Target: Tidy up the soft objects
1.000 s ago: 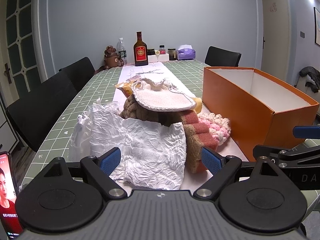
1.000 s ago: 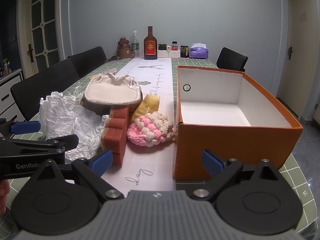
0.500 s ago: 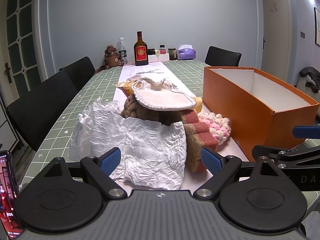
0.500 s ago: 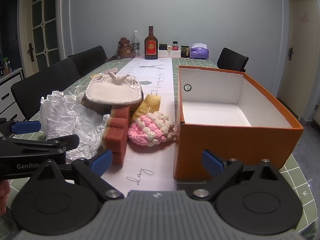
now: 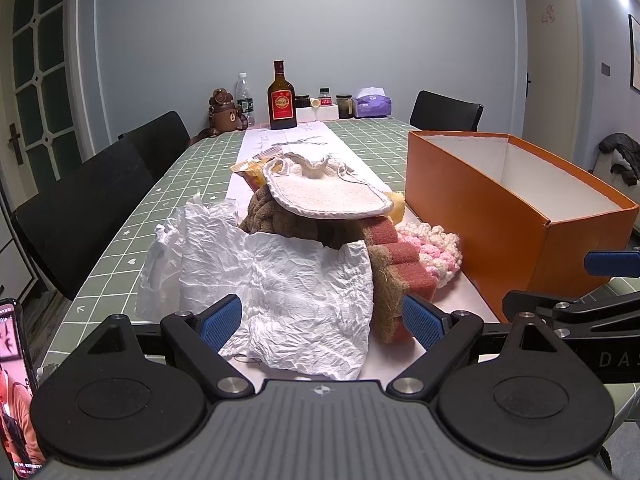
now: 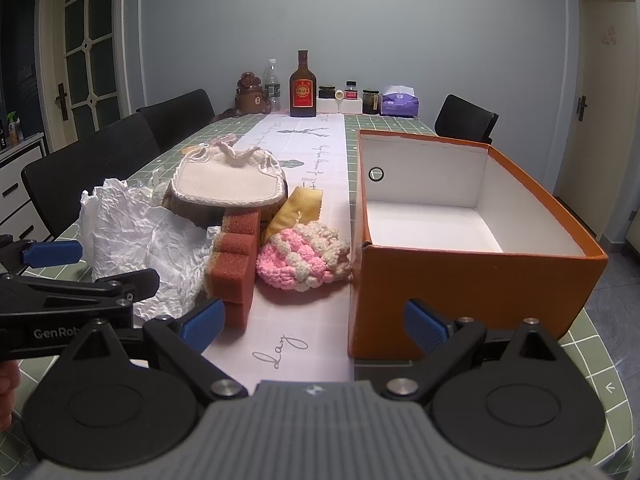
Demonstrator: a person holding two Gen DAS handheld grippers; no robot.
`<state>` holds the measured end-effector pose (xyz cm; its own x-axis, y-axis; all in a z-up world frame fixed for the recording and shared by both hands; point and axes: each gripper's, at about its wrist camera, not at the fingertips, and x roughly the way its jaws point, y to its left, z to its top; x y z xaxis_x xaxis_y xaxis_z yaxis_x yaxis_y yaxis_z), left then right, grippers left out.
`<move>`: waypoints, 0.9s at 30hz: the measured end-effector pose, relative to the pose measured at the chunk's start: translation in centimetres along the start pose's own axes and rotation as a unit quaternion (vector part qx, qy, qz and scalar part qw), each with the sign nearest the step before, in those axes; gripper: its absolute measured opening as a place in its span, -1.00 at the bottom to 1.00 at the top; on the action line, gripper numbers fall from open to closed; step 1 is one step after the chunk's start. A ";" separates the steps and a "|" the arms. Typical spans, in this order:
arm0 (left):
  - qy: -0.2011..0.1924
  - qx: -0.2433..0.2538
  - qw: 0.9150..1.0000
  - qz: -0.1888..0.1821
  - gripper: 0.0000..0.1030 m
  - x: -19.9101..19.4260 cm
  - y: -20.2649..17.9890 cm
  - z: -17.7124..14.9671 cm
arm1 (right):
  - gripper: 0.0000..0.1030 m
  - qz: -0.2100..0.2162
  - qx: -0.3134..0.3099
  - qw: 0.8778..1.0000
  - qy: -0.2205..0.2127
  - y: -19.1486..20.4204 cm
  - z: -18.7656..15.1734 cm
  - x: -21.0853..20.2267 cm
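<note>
A heap of soft things lies on the table runner: crumpled white tissue paper (image 5: 280,276) (image 6: 132,232), a brown knitted piece (image 5: 288,220), a cream bath mitt (image 5: 328,194) (image 6: 228,180) on top, a red-brown sponge (image 5: 404,258) (image 6: 236,264), a pink-and-cream crocheted pad (image 5: 436,252) (image 6: 304,258) and a yellow cloth (image 6: 300,208). The orange box (image 5: 500,216) (image 6: 460,280) stands empty to their right. My left gripper (image 5: 322,318) is open just before the white paper. My right gripper (image 6: 312,322) is open, low over the runner near the box's front corner. Both hold nothing.
At the table's far end stand a dark bottle with a red label (image 5: 282,98), a water bottle (image 5: 243,98), a bear-shaped flask (image 5: 222,112), jars and a purple tissue box (image 5: 373,104). Black chairs (image 5: 92,200) line the left side. A phone (image 5: 16,380) is at lower left.
Both grippers have crept slightly forward toward the pile and box; the objects appear a little larger. Nothing has been taken hold of.
</note>
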<state>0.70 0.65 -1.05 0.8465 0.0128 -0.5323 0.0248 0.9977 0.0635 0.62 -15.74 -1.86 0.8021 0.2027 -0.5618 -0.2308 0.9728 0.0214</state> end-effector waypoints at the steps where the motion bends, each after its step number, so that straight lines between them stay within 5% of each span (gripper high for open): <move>1: 0.000 0.000 1.000 0.000 1.00 0.0 0.0 0.0 | 0.84 0.000 0.000 1.000 0.000 0.0 0.0 0.0; 27: 0.005 -0.003 1.000 -0.005 1.00 0.2 0.6 -0.3 | 0.87 0.005 -0.010 1.000 0.008 0.5 0.0 0.6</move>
<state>0.72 1.23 -1.33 0.8408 0.0038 -0.5413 0.0293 0.9982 0.0525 0.95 -15.17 -2.19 0.7913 0.2105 -0.5741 -0.2500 0.9682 0.0104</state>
